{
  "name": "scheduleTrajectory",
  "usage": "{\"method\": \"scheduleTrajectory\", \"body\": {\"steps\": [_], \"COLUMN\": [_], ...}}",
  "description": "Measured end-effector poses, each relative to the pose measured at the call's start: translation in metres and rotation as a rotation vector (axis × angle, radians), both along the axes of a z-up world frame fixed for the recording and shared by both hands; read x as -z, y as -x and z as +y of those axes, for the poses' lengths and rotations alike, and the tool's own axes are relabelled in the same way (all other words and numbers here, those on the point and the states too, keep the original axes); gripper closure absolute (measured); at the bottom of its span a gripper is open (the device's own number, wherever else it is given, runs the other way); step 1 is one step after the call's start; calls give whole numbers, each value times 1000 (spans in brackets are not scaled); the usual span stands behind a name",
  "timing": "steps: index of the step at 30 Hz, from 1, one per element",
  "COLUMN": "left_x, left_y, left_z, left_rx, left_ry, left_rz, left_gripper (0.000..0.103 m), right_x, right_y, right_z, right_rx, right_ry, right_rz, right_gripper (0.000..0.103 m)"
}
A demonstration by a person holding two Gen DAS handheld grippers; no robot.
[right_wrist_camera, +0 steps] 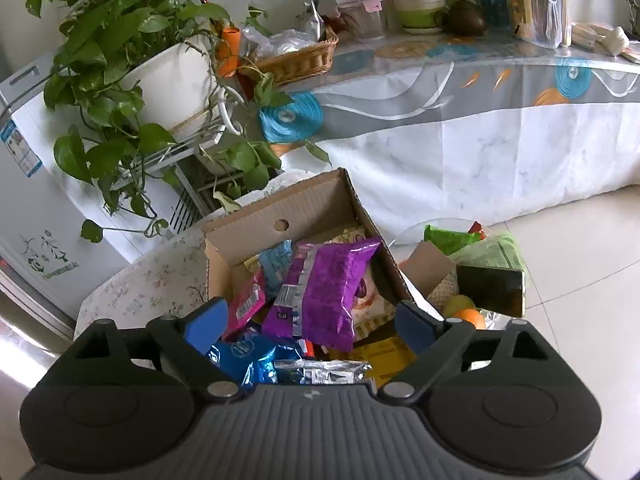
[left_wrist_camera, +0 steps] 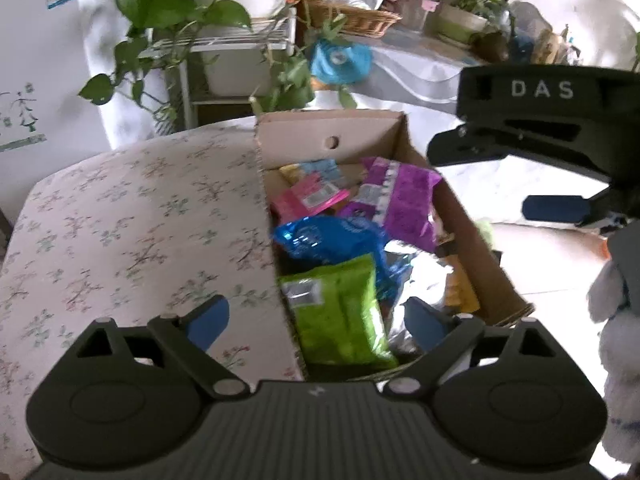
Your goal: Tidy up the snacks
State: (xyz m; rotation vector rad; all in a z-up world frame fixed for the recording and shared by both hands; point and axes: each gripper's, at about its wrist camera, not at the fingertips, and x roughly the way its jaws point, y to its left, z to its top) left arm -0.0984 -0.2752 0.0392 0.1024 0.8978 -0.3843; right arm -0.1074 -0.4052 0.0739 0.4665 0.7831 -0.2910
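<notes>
Left wrist view: the left hand-held gripper (left_wrist_camera: 316, 322) hangs spread wide and empty over the brown cardboard box (left_wrist_camera: 332, 138), above a lime-green snack packet (left_wrist_camera: 340, 312) lying inside.

Right wrist view: the right hand-held gripper (right_wrist_camera: 310, 322) gapes empty above a purple foil packet (right_wrist_camera: 320, 288). A few green packets (right_wrist_camera: 452, 238) lie outside on the tiled floor (right_wrist_camera: 560, 240), likely left to sort.

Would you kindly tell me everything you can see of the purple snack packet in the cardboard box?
The purple snack packet is a glossy, crinkled foil-like pouch with a white printed label and barcode along one side. It looks sealed and puffed. It lies tilted on top of the other packets in the open cardboard box, leaning toward the box's right wall, with a pink packet beside it. Neither hand-held gripper touches it.
</notes>
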Motion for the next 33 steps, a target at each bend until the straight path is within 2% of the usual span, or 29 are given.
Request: {"method": "scheduleTrajectory", "body": {"steps": [4,12,18,25,33], "left_x": [-3,-7,-9,-17,-29], "left_y": [6,12,19,19,14], "left_z": [6,23,26,31,35], "left_rx": [-24,-66,-68,-106,-151], "left_ry": [-36,-18,-44,-9,13], "left_rz": [2,9,-9,-15,-24], "left_gripper": [7,4,2,1,1], "right_x": [-2,-5,-3,-2,-3], "right_y": [0,8,9,10,2], "right_z": [5,9,13,10,19], "right_rx": [1,40,74,118,51], "right_ry": [60,151,222,203,242], "right_rz": [17,50,87,93,113], "right_gripper": [3,0,0,0,0]}}
